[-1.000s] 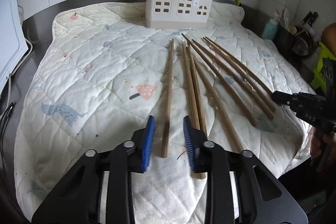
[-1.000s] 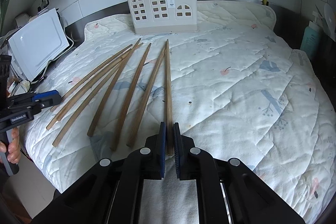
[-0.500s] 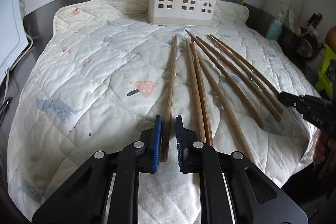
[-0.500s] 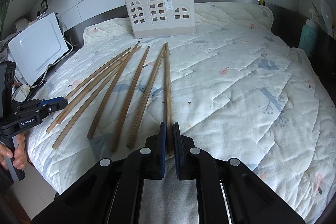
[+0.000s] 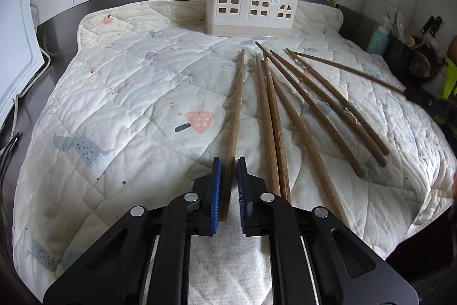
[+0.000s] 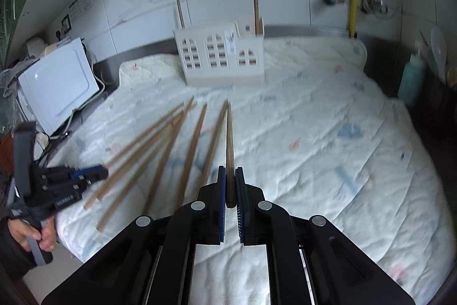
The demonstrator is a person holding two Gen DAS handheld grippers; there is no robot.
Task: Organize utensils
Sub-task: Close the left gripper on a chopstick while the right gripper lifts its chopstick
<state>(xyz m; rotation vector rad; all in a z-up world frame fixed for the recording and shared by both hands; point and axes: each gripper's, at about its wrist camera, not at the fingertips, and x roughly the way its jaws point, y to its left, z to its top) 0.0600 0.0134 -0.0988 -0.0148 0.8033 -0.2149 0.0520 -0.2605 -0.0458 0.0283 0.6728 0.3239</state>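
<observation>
- On the quilted mat (image 5: 120,93), both grippers have a chopstick each; the pick step is done on both sides.
- Left gripper (image 5: 228,190): jaws have just been closing, now pinched on the near end of the leftmost chopstick (image 5: 237,105), which lies flat on the mat.
- Right gripper (image 6: 230,190): clamped on another chopstick (image 6: 229,139), which looks lifted clear of the mat and points toward the holder (image 6: 220,59).
- Six more loose chopsticks (image 5: 302,116) fan out on the mat between the two.
- Holder stands at the far edge with two sticks upright in it.
- Next, probably: carry each stick over, tip it vertical, drop it into a compartment. Long sticks swing, so watch the tip at the rim.
</observation>
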